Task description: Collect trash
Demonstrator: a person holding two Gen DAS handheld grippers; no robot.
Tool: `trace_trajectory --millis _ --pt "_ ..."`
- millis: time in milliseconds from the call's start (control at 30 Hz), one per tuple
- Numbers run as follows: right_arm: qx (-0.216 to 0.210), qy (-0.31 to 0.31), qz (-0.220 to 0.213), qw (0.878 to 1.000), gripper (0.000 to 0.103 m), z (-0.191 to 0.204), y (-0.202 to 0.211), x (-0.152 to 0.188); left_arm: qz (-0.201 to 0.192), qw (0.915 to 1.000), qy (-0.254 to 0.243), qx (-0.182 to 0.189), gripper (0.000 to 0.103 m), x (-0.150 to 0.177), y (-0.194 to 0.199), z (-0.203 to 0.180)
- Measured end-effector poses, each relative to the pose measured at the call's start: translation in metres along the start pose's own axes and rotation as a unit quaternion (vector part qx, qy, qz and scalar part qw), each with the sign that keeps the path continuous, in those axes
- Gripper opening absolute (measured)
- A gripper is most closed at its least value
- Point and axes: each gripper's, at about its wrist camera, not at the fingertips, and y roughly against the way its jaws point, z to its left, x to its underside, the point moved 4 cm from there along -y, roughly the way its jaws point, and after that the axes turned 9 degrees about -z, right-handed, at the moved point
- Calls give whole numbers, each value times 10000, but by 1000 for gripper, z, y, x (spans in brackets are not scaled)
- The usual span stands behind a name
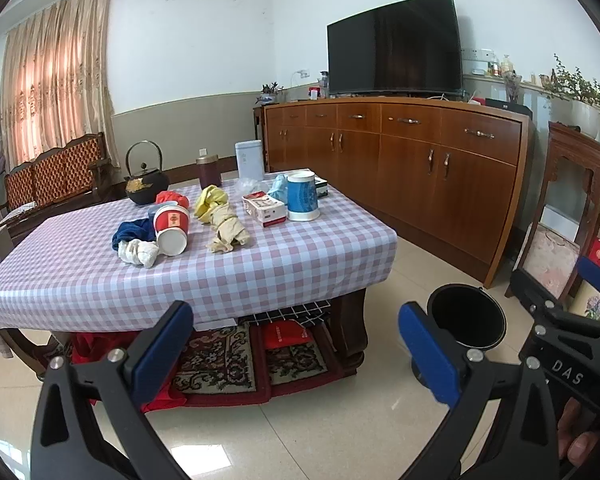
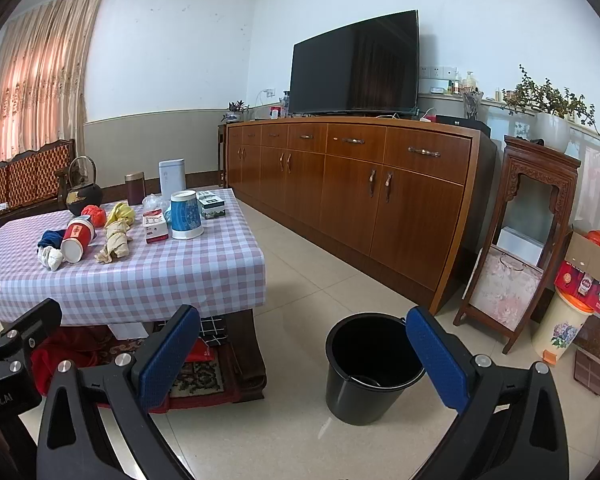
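A low table with a checked cloth carries the trash. On it lie a tipped red paper cup, a white crumpled wad, a blue wad, a tan crumpled wad, a yellow wad and a red wad. A black bucket stands on the floor to the table's right. My left gripper is open and empty, short of the table's near edge. My right gripper is open and empty, beside the bucket.
Also on the table are a black iron kettle, a blue-and-white mug, small boxes and canisters. A long wooden sideboard with a TV lines the wall. A carved stand and a floral bin stand at right.
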Motion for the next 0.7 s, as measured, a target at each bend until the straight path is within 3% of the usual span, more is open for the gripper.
trace_trajectory --millis 700 --pt "12 0 -12 10000 103 0 0 1 20 10000 44 -36 103 1 -2 6"
